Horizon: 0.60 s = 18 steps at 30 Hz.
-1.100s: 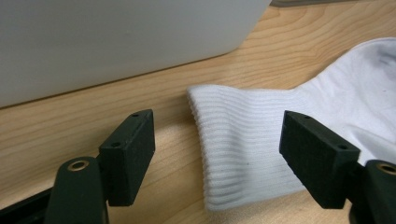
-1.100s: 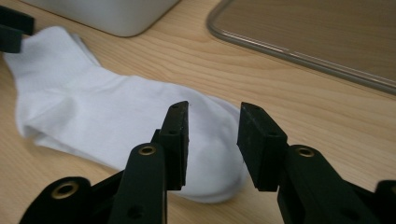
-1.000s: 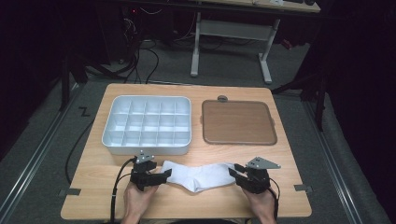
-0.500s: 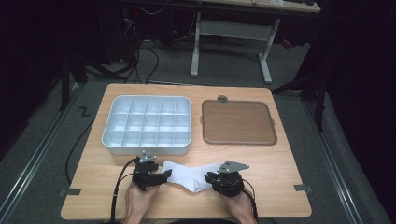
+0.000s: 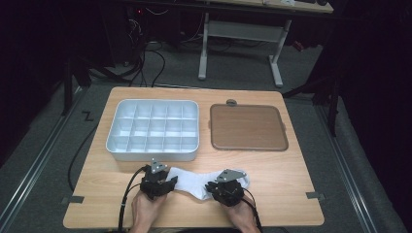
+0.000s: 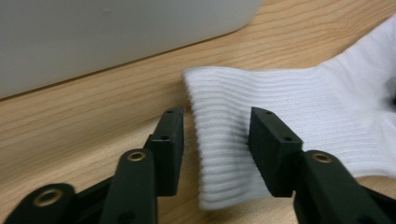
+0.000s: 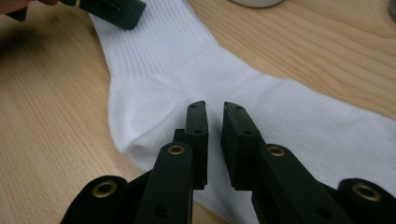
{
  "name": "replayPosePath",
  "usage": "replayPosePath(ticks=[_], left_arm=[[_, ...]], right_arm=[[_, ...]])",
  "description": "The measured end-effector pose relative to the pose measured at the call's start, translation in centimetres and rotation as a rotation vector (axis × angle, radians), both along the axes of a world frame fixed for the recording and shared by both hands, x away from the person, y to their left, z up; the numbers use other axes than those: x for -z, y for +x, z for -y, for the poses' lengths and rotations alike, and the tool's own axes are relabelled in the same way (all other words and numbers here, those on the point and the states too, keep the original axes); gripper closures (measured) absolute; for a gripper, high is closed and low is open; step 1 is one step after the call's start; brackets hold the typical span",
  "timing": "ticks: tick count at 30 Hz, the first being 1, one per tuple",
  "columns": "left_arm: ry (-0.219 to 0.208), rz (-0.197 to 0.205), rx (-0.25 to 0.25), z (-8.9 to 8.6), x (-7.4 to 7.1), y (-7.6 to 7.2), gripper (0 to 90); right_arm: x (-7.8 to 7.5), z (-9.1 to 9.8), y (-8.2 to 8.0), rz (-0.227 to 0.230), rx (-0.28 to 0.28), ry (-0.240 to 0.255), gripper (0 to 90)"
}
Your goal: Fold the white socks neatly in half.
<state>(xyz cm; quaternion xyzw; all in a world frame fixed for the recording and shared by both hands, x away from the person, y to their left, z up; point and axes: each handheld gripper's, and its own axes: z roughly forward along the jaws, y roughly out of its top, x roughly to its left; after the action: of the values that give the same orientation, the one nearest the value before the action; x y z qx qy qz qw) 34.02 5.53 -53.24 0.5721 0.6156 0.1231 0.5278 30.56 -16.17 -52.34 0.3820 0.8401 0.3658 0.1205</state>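
White sock (image 5: pixel 194 182) lies just in front of the compartment tray (image 5: pixel 153 128). Your left gripper (image 6: pixel 217 140), jaws just closing, straddles its ribbed cuff without pinching; your right gripper (image 7: pixel 215 140), nearly together, presses mid-sock. Next, pinch both ends firmly.

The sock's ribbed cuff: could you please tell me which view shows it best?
The left gripper view: the cuff lies close up between the left claw's jaws, ribs distinct. The right gripper view shows it farther off, near the top. The high view shows the sock small, ribs unreadable.
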Motion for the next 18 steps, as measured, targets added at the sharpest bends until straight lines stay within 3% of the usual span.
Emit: replayPosePath(ticks=[9, 18], left_arm=[[-0.04, -0.027, 0.022, -0.01, -0.1, 0.04, 73.7], [-0.095, -0.026, 0.041, -0.5, -0.79, -0.17, 79.6]], right_arm=[[0.3, -0.05, -0.14, 0.007, 0.0, -0.007, 81.7], [0.34, -0.16, -0.25, 0.022, -0.004, -0.022, 81.6]])
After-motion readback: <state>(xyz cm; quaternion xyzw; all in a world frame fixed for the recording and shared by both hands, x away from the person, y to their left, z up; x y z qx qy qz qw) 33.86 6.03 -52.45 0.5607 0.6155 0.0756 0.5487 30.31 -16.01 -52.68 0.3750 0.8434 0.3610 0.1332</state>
